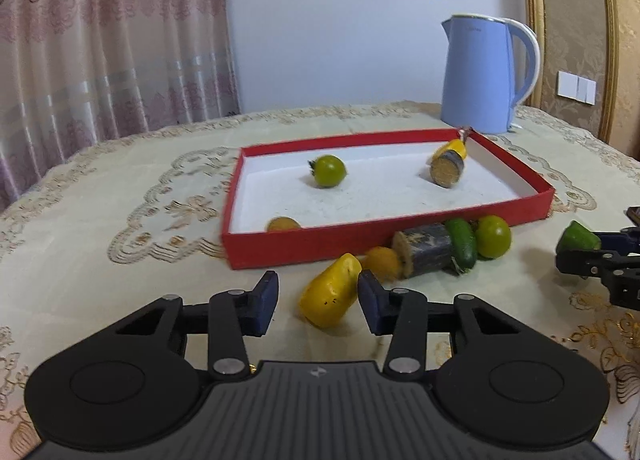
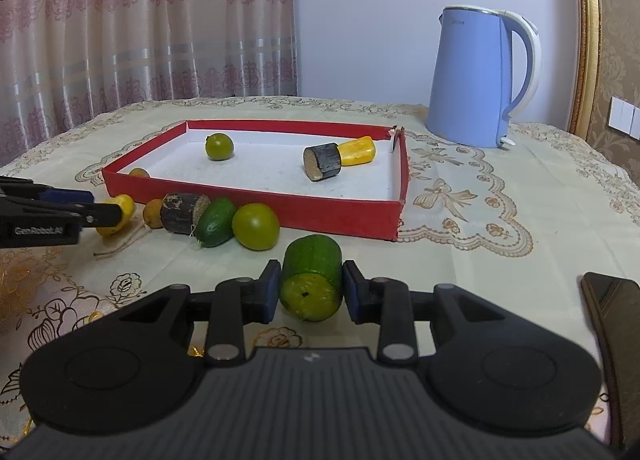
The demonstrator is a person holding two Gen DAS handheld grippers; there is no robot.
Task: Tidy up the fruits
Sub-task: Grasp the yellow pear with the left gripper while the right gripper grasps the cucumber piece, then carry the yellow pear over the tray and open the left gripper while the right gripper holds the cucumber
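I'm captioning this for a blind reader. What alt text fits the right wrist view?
The right gripper clamps a cut green fruit piece above the tablecloth. Beyond it, a red tray holds some fruit, more lies in front, and a blue kettle stands behind.

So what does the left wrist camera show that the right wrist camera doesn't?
Only the left: the left tongs seen from behind, open, with one pad clear of the yellow piece between them. Only the right: the cut face of the green chunk clamped in the right tongs, and twine on the cloth. Both: the red tray, the blue kettle, the round green fruit beside the tray.
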